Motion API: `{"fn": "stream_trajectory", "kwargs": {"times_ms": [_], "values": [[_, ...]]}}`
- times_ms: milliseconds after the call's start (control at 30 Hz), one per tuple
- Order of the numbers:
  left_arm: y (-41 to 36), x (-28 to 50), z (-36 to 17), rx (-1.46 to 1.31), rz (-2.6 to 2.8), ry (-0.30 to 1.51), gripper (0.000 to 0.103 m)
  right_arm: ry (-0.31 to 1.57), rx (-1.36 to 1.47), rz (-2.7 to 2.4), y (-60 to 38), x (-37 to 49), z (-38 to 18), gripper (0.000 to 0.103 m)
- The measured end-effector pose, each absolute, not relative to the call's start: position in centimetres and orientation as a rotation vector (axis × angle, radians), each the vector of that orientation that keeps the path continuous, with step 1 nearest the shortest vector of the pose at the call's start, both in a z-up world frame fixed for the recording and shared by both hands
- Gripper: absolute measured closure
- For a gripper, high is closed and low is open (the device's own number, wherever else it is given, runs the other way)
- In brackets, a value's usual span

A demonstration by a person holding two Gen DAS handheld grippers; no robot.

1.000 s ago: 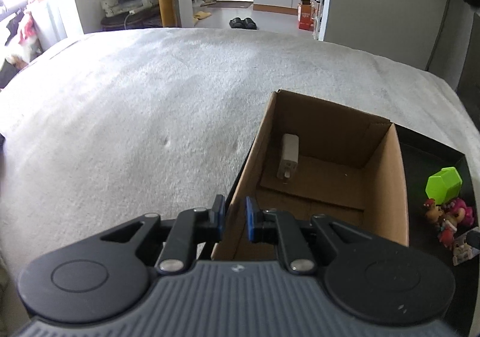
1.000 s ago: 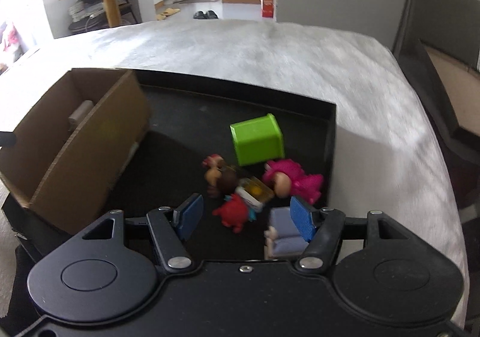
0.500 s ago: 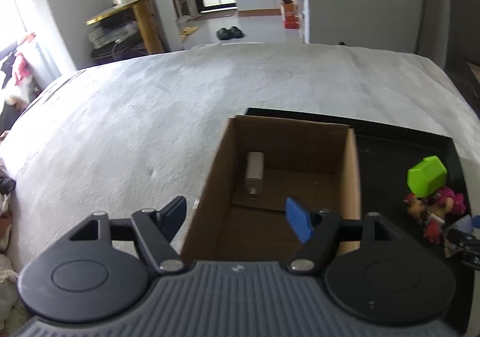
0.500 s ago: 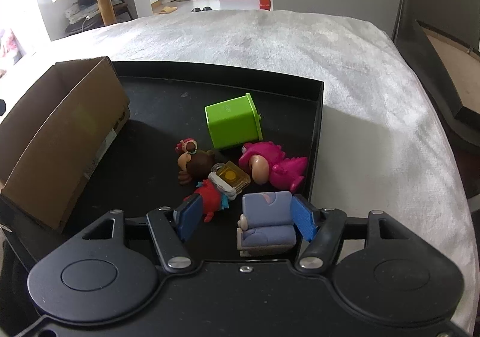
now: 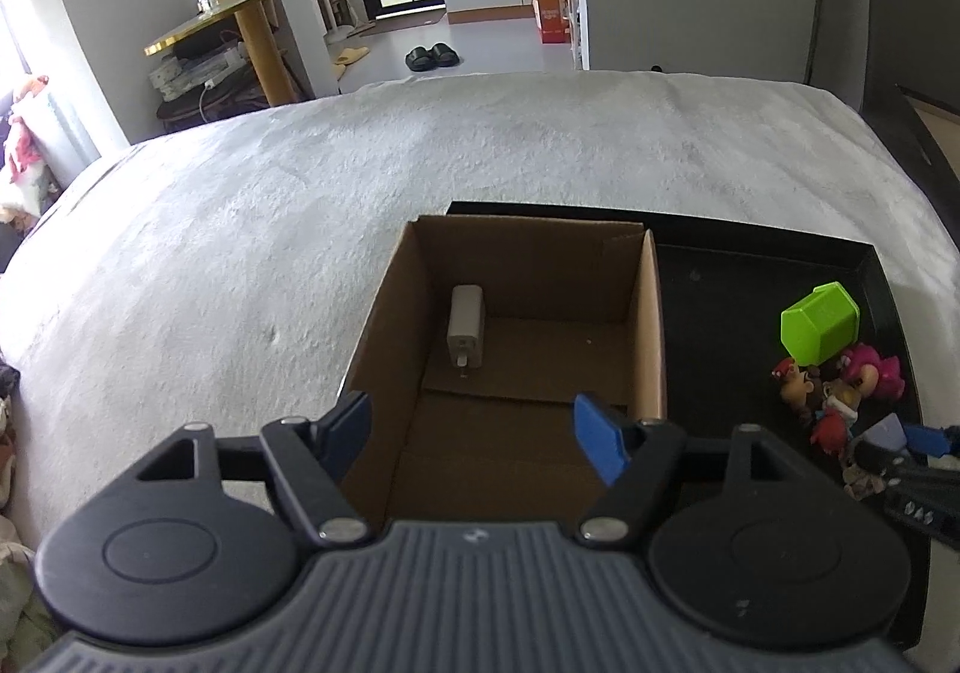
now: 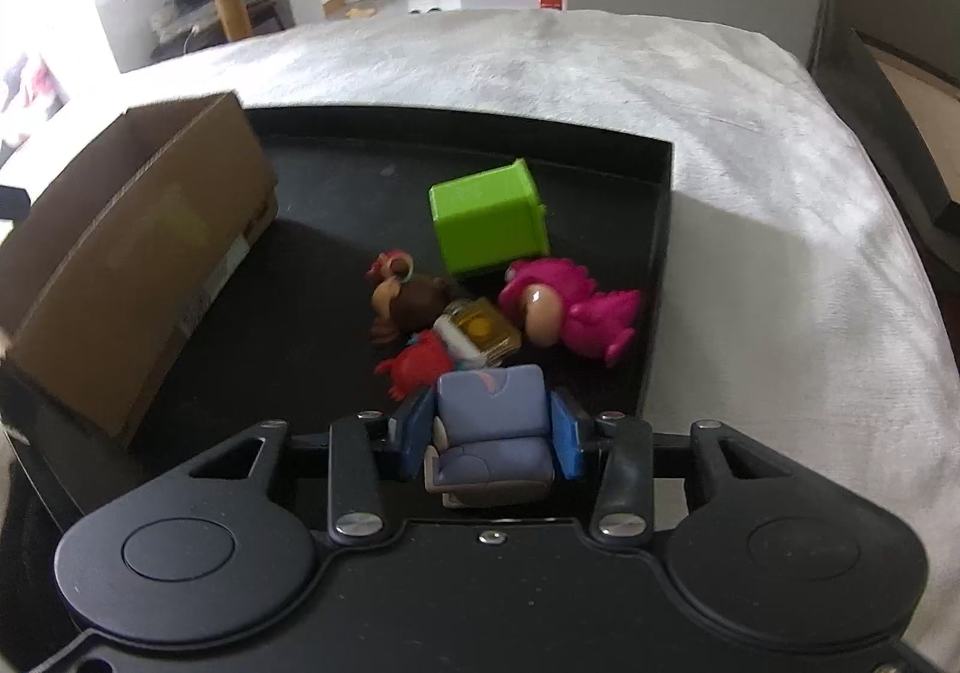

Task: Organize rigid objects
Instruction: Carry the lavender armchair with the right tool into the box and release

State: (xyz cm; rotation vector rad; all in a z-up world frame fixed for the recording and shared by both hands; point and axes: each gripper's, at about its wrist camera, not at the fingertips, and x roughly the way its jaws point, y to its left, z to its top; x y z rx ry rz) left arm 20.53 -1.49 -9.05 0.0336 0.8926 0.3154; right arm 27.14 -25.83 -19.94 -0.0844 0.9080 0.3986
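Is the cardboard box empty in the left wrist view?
No, a white charger lies on the bottom of the cardboard box, near its left wall.

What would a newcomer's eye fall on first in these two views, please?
Probably the bright green block on the black tray, behind a huddle of small figures. Next, the right gripper shut on a purple-grey toy, and the lone white charger inside the cardboard box.
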Motion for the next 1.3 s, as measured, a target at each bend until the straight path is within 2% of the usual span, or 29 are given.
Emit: {"fn": "stream_trajectory", "kwargs": {"times_ms": [533, 1300], "values": [[1.4, 19.6, -9.4, -0.022, 0.325, 0.886, 0.029, 0.858, -0.082, 0.409, -24.9, 26.9, -17.7, 0.062], [9.3, 17.8, -10.1, -0.189, 0.316, 0.869, 0.03, 0.751, -0.164, 0.387, -16.2, 27.4, -11.7, 0.062]]}}
